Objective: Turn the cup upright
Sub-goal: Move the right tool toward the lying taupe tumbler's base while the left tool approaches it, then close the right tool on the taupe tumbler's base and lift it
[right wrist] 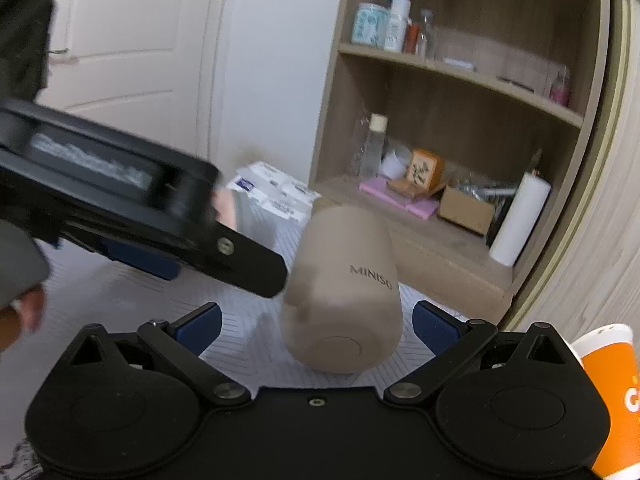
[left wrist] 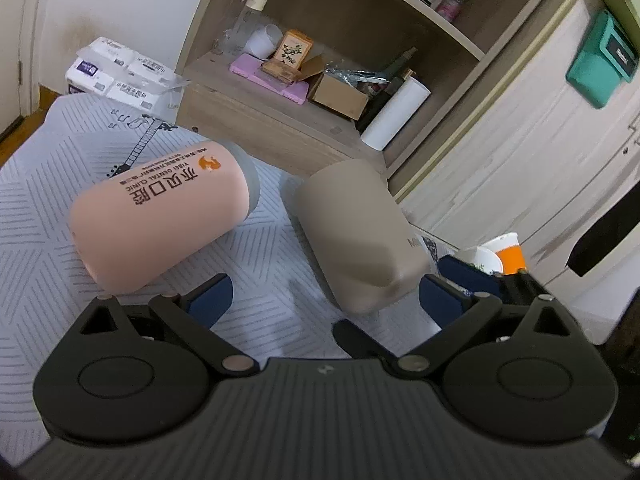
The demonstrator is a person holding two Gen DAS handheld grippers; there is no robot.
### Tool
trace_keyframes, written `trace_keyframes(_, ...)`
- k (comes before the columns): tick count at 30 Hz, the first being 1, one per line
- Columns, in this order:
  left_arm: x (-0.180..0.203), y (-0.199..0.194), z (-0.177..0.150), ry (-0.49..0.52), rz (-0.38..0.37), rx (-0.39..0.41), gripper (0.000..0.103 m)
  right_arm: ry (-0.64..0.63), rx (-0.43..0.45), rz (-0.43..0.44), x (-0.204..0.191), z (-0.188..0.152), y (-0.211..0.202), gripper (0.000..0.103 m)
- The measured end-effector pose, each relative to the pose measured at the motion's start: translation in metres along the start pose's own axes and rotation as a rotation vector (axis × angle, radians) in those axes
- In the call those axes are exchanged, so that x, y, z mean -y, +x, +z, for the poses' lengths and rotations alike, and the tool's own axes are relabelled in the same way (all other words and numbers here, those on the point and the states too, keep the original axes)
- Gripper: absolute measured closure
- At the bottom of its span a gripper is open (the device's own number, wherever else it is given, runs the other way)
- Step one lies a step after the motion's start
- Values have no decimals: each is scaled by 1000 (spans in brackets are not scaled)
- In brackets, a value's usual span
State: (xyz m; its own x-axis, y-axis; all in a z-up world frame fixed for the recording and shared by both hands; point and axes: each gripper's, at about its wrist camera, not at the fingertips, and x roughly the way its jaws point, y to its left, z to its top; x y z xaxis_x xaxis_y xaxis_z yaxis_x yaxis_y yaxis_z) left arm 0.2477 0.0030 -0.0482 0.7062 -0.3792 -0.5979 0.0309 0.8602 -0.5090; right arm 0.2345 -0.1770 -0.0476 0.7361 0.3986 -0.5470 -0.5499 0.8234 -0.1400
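A: Where's the beige cup (right wrist: 340, 292)?

B: On its side on the mat (left wrist: 48, 208), base toward the right gripper (right wrist: 316, 328), mouth pointing away toward the shelf (right wrist: 440, 216). Its long axis runs roughly along that gripper's fingers.

A: Jaws?

B: Both wide, both empty. The right straddles the cup's base without touching, as far as I can tell.

A: And the left gripper (left wrist: 324, 300)?

B: Beside it, the pink cup (left wrist: 160, 216) lying to its left. The right seems nearer and better lined up.
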Motion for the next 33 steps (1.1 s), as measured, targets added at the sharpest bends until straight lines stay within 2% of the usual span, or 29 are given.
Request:
trace_keyframes(3, -1, 6, 0, -16, -14, -17, 3, 58, -38, -5, 7, -1, 12, 1)
trace_keyframes(8, -3, 13, -1, -29, -31, -31, 3, 119, -42, 5, 13, -2, 19, 2)
trace_keyframes(13, -5, 14, 0, -52, -51, -34, 3, 150, -70, 11, 16, -2, 28, 21)
trace_keyframes(23, -7, 13, -2, -60, -71, -43, 3, 165, -79, -9, 9, -6, 22, 22)
trace_keyframes(33, -5, -3, -10, -74, -122, -71, 3, 263, -122, 9, 6, -15, -3, 22)
